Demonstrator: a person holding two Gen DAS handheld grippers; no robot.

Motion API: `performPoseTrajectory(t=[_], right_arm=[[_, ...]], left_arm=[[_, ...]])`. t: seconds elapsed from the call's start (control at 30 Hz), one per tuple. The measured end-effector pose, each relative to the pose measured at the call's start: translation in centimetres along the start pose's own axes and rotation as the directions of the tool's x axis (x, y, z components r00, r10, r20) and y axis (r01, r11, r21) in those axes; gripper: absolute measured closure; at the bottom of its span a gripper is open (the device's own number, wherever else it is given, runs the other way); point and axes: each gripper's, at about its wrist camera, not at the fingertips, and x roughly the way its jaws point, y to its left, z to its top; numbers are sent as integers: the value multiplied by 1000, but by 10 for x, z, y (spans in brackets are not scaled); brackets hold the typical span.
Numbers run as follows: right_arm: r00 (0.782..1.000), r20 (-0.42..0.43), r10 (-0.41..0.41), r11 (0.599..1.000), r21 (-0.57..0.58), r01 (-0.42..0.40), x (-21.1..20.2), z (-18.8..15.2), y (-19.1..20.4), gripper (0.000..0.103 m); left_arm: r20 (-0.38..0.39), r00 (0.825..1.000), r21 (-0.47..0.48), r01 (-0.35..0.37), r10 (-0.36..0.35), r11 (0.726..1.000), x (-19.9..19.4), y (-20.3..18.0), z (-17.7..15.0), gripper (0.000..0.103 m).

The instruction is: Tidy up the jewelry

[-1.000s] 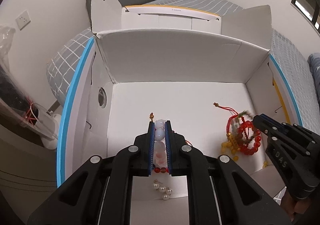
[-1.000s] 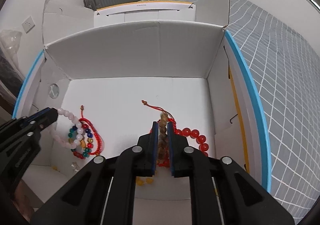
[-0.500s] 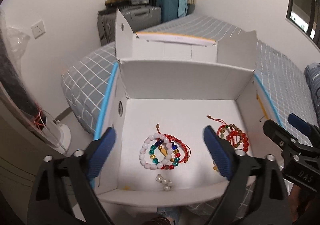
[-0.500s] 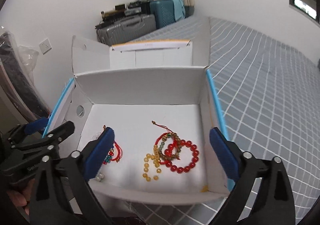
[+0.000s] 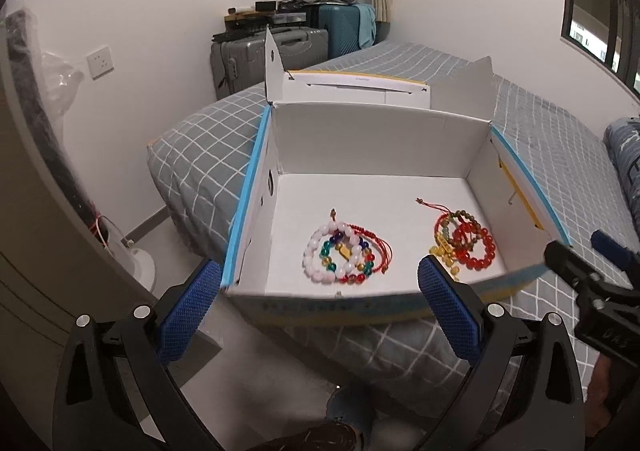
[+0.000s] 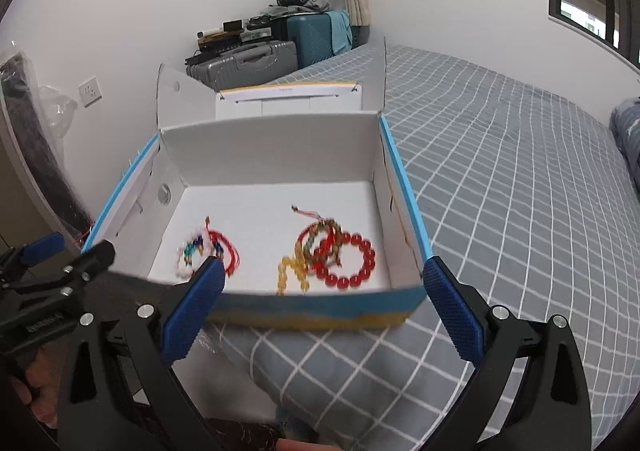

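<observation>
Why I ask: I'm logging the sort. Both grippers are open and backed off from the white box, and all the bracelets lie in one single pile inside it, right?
Not one pile. The left wrist view shows two separate groups on the floor of the white box: the pink and multicolour bracelets to the left, the red and amber ones to the right. The left gripper and the right gripper do stand open, backed off.

One open cardboard box [image 5: 372,139] is recorded on one bed [image 5: 552,155]. Two clusters of bracelets are counted inside: left cluster [image 5: 346,253], right cluster [image 5: 464,241]. Two suitcases [image 5: 280,47] are noted.
</observation>
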Motion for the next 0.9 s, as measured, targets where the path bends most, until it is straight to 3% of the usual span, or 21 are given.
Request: performPoseTrajectory(t=[0.23, 0.9], right_arm=[[1000, -8, -12, 1000, -3, 12, -6, -18, 4, 8], [999, 6, -50, 999, -10, 50, -5, -18, 4, 8]], left_arm=[[5, 1000, 23, -2, 2, 1000, -9, -4, -15, 6], [-2, 1000, 40, 6, -6, 999, -5, -14, -19, 6]])
